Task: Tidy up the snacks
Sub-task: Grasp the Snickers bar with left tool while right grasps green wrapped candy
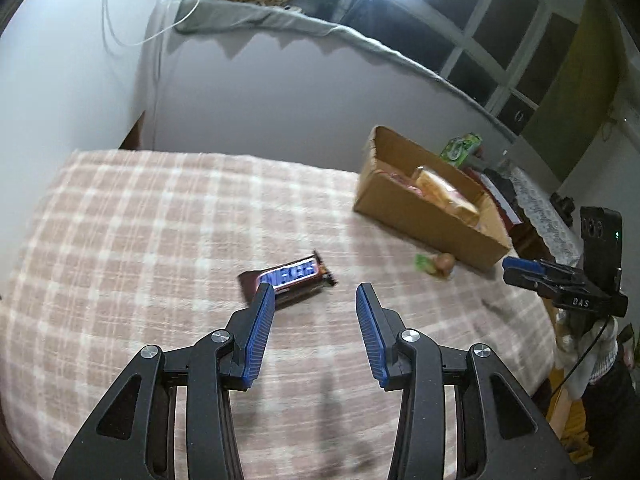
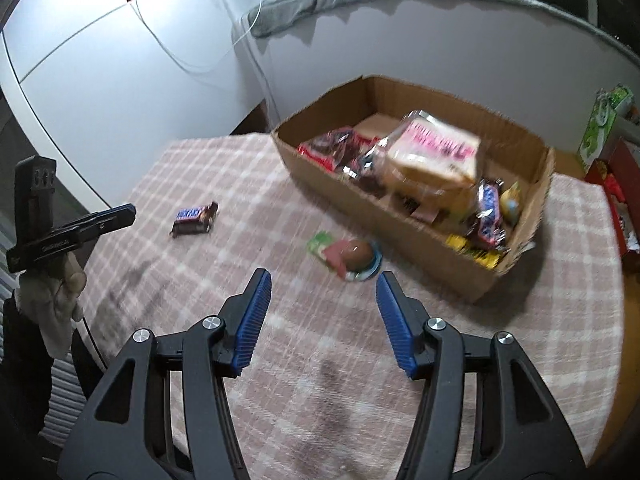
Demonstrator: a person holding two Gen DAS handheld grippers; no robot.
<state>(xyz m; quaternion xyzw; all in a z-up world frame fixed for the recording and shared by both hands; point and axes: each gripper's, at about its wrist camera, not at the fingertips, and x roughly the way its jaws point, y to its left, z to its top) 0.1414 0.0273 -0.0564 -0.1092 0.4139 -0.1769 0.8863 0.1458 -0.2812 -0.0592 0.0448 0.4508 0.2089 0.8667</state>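
A Snickers bar (image 1: 288, 280) lies on the pink checked cloth (image 1: 140, 220), just beyond the tip of my left gripper's left finger. My left gripper (image 1: 315, 288) is open with nothing between its blue pads. A wrapped chocolate egg on a green and pink card (image 2: 348, 256) lies in front of the cardboard box (image 2: 384, 216). My right gripper (image 2: 323, 274) hovers just short of the egg, open and empty. The box holds a clear packet with pink lettering (image 2: 436, 156), Snickers bars and red packets. Each view also shows the other gripper from the side: the right gripper (image 1: 514, 266) and the left gripper (image 2: 128, 212).
A white wall runs behind the table. A green carton (image 2: 600, 128) and a red box (image 2: 612, 176) stand past the cardboard box on the right. A gloved hand (image 2: 60, 292) holds the left gripper at the table's left edge. A lace-covered surface (image 1: 548, 216) lies beyond the table.
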